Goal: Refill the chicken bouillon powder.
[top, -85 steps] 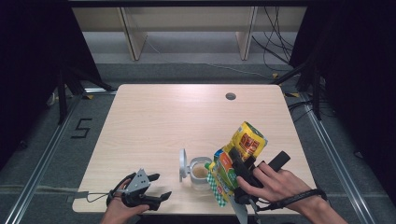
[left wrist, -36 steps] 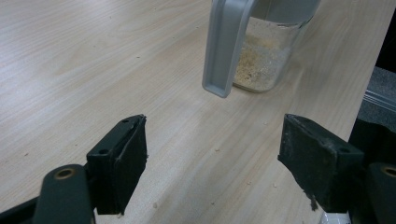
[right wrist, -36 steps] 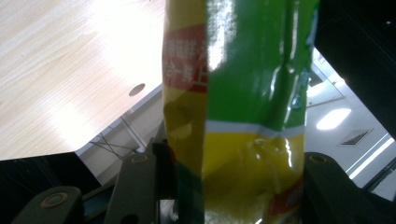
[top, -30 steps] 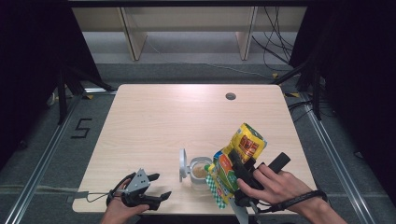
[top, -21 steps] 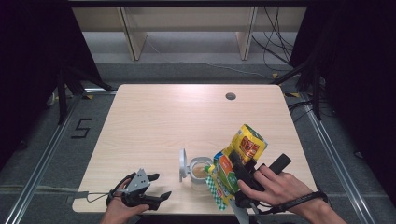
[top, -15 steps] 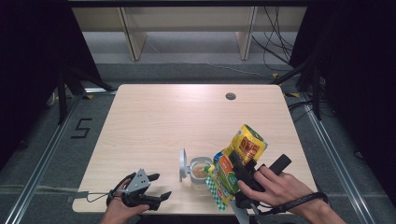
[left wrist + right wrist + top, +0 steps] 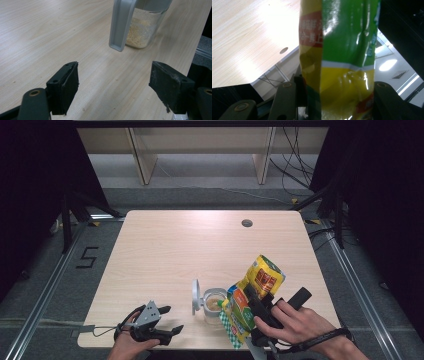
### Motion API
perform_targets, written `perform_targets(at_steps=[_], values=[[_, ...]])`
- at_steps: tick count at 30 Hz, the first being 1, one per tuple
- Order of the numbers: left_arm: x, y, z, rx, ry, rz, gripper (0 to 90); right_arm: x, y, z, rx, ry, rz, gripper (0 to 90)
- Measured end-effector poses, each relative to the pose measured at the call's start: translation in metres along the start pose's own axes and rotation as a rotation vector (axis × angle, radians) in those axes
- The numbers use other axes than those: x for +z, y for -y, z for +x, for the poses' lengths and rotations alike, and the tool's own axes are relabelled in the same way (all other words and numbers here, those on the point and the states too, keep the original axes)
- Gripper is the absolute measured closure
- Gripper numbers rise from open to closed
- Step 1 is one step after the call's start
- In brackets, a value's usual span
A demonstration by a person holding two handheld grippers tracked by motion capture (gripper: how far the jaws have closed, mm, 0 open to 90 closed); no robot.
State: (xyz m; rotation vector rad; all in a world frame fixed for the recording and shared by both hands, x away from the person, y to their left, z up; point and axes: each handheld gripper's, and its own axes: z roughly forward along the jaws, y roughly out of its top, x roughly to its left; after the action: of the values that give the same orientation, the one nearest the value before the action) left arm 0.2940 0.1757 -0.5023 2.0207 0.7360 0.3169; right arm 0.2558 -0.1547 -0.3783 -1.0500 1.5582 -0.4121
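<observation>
Yellow and green foil is filling the middle of the right gripper view, where the snack bag [image 7: 337, 60] is being pinched between the two black jaws of the right hand-held gripper [image 7: 337, 100], one pad pressing on each side of it. In the high view, the right hand-held gripper [image 7: 257, 312] is sitting at the lower right of the frame, with the person's right hand [image 7: 295, 325] wrapped around it, and it is tilting the snack bag [image 7: 255, 290] so that its lower end is leaning over the open mouth of the clear jar [image 7: 214, 306]. The jar is standing at the lower middle of the frame on the pale wooden table [image 7: 190, 250], with its grey lid [image 7: 195, 296] hanging open upright on its left side. The left gripper view is showing the jar [image 7: 143, 27] at the upper middle of the frame, partly filled with pale crumbly grains, and the grey lid [image 7: 121, 25] dropping down in front of it; whether grains are falling from the bag at this moment is hard to say. The left hand-held gripper [image 7: 113, 85] is resting low with its jaws spread wide and bare wood between them, well short of the jar. In the high view, the left hand-held gripper [image 7: 167, 320] is lying at the lower left of the frame, near the table's front edge.
</observation>
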Motion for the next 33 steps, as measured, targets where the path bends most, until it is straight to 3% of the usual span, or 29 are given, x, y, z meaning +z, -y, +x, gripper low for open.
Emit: perform_targets(at_steps=[7,10,18,20,33], values=[[-0.0009,-0.0006,0.0013,0.022,0.006,0.008,22.9,0.0000,-0.0013,0.0006,-0.008,-0.006,-0.005,58.5],[-0.0003,-0.0001,-0.0002,0.002,-0.003,0.003,22.9,-0.0005,-0.0016,0.0014,0.002,-0.001,-0.007,58.6],[-0.0002,0.0001,-0.0007,-0.004,-0.003,0.003,22.9,-0.0009,-0.0014,0.0018,0.000,0.002,-0.008,58.6],[-0.0005,-0.0005,0.0008,0.022,-0.001,0.004,22.9,-0.0009,-0.0014,0.0018,-0.005,-0.005,-0.007,58.6],[-0.0008,-0.0005,0.0010,0.026,-0.004,0.007,22.9,0.0043,0.0038,0.0019,-0.006,-0.015,0.000,58.7]])
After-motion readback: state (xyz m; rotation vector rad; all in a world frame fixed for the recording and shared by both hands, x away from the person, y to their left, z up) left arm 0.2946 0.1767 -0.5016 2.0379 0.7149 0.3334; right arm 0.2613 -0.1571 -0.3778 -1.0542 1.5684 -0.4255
